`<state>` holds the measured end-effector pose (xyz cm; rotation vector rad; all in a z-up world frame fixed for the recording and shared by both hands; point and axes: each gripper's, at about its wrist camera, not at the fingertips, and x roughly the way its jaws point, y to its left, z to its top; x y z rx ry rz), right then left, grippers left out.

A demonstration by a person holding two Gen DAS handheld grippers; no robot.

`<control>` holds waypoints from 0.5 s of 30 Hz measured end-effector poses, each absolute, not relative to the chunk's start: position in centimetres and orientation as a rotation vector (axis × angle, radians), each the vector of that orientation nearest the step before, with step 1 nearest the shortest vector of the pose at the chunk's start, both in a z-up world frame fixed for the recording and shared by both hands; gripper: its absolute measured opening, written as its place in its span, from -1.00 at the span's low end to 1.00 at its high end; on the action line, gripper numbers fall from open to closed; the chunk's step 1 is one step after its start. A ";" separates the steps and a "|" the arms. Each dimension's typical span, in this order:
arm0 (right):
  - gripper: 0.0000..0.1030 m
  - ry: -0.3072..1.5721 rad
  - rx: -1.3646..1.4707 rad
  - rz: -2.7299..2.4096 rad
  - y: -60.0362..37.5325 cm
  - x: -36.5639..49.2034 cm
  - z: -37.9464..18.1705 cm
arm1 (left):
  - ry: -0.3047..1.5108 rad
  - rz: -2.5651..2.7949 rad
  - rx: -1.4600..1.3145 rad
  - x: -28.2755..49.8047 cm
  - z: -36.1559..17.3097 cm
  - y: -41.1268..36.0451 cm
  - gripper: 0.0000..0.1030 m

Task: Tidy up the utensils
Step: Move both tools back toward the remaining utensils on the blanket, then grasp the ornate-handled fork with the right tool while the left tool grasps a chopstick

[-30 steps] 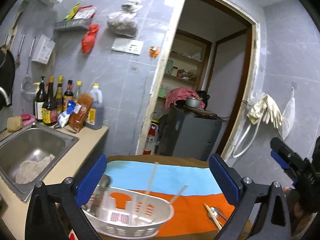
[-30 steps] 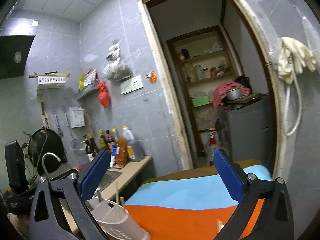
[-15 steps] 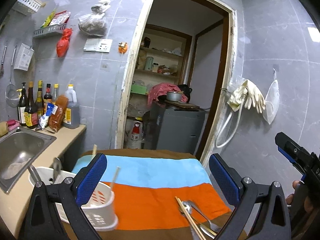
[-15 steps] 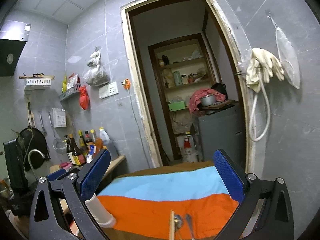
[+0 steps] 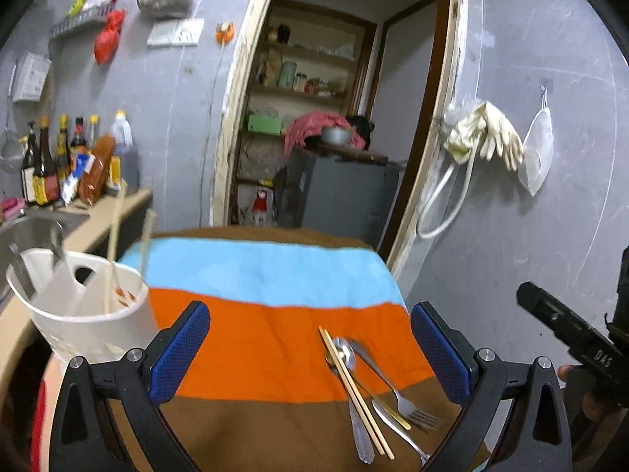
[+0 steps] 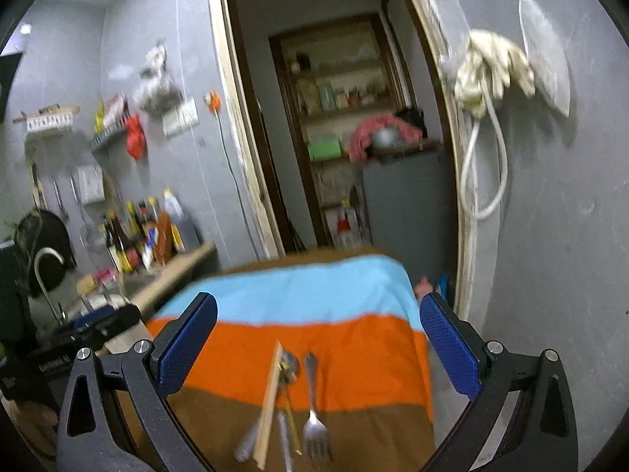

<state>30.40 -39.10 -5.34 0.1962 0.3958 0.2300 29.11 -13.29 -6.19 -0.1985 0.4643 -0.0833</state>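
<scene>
Left wrist view: the left gripper (image 5: 310, 350) gapes wide and empty above the striped orange, blue and brown cloth (image 5: 255, 346). Pale wooden chopsticks (image 5: 355, 391), a steel spoon (image 5: 346, 358) and a steel fork (image 5: 397, 393) lie bunched near its front edge; the white plastic utensil holder (image 5: 84, 316) stands at left.

Right wrist view: the right gripper (image 6: 318, 348) hangs wide open over the same pile. The chopsticks (image 6: 269, 401) look light, stiff and likely slick; pinch them mid-length.
</scene>
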 end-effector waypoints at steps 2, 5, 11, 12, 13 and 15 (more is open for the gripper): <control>0.97 0.429 0.199 0.233 -39.6 31.2 -6.7 | 0.490 -0.091 -0.197 29.8 -7.2 -13.7 0.99; 0.96 0.473 0.217 0.239 -40.3 32.3 -8.7 | 0.527 -0.102 -0.203 31.1 -8.6 -14.1 0.99; 0.68 0.573 0.255 0.283 -41.1 34.9 -12.7 | 0.575 -0.132 -0.214 33.0 -11.1 -14.6 0.94; 0.55 0.588 0.255 0.294 -41.0 35.3 -13.4 | 0.587 -0.139 -0.213 33.4 -11.6 -14.7 0.83; 0.41 0.608 0.253 0.308 -40.9 35.8 -14.0 | 0.602 -0.145 -0.213 33.9 -12.1 -14.9 0.73; 0.24 0.643 0.242 0.333 -40.6 36.8 -15.1 | 0.633 -0.155 -0.216 34.6 -13.0 -15.2 0.61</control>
